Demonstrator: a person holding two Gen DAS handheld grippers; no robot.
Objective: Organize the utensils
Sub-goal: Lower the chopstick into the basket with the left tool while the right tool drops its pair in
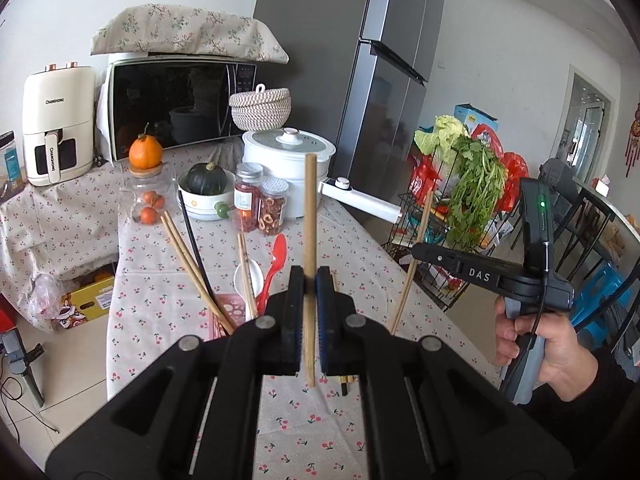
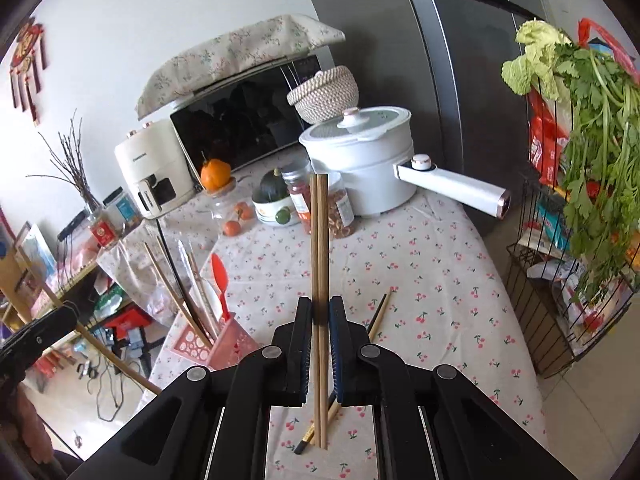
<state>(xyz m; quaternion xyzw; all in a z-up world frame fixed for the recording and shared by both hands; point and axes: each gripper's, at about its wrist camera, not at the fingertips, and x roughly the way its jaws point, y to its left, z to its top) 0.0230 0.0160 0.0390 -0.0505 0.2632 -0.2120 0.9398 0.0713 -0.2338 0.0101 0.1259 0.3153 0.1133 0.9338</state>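
1. The left tool (image 1: 309, 280) is clamped on a single wooden chopstick (image 1: 309, 216), which stands nearly upright between the pads, its top end level with the white pot (image 1: 288, 152) behind and its lower end hanging above the tabletop (image 1: 360, 240).

2. The right tool (image 2: 320, 312) is pinched narrow on a pair of wooden chopsticks (image 2: 319, 240) — the two sticks lie side by side and run straight up between the pads, clear of the cloth.

3. In the left wrist view, the right tool appears at the right edge, gripped by a person's hand (image 1: 532, 344), with its chopsticks slanting across the table's edge.

4. A pink utensil holder (image 2: 212, 344) stands on the cherry-print tabletop near the left edge. It holds several wooden chopsticks, one black chopstick (image 1: 194, 240), a red spoon (image 1: 276, 268) and a white spoon (image 1: 244, 280).

5. More loose chopsticks (image 2: 378, 316) lie flat on the cloth just beyond the right tool's pads, a dark one among them; another end shows beneath the pads.

6. Behind stand two spice jars (image 1: 260, 204), a bowl with a dark green squash (image 1: 208, 184), a glass jar topped by an orange (image 1: 145, 152), a microwave (image 1: 176, 104) and an air fryer (image 1: 56, 124).
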